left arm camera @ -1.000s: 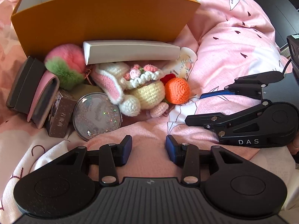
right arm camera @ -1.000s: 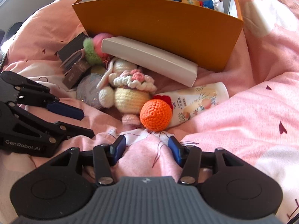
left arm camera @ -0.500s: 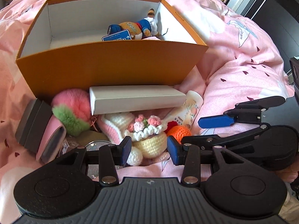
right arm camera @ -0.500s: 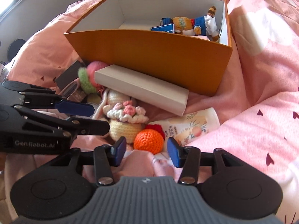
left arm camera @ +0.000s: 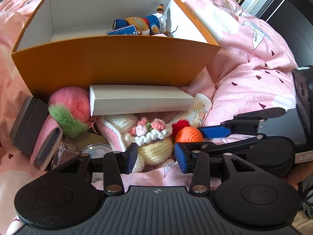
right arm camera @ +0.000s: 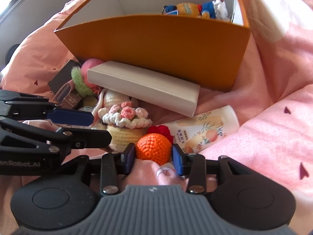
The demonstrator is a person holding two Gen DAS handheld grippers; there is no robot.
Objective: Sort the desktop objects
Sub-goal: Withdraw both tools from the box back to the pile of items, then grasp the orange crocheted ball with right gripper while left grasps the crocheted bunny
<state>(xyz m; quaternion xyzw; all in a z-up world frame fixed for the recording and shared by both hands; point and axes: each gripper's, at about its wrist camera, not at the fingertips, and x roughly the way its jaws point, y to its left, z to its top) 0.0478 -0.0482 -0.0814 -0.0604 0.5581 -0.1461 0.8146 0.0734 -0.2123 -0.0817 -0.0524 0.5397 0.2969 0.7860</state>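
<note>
Your left gripper [right arm camera: 93, 126] reads "GenRobot.AI" on its side in the right wrist view; other printing, including the Chinese text on the peach-print bottle [right arm camera: 203, 133], is too small to read.

Your right gripper [right arm camera: 153, 157] sits low over the pink bedding [right arm camera: 273, 137], its jaws spread wide on either side of the orange crochet ball [right arm camera: 153, 148]; whether the blue pads [right arm camera: 177, 159] touch the ball cannot be told.

Your left gripper is also spread wide, level, with the crochet flower basket [left arm camera: 154, 145] between and just beyond its pads [left arm camera: 132, 157].

The orange cardboard box [left arm camera: 117, 62] stands open beyond the pile and holds a plush doll [left arm camera: 148, 22] and a blue card [left arm camera: 122, 31]. A white carton [left arm camera: 138, 98] leans against its front wall, beside a pink-green pompom [left arm camera: 68, 109].
</note>
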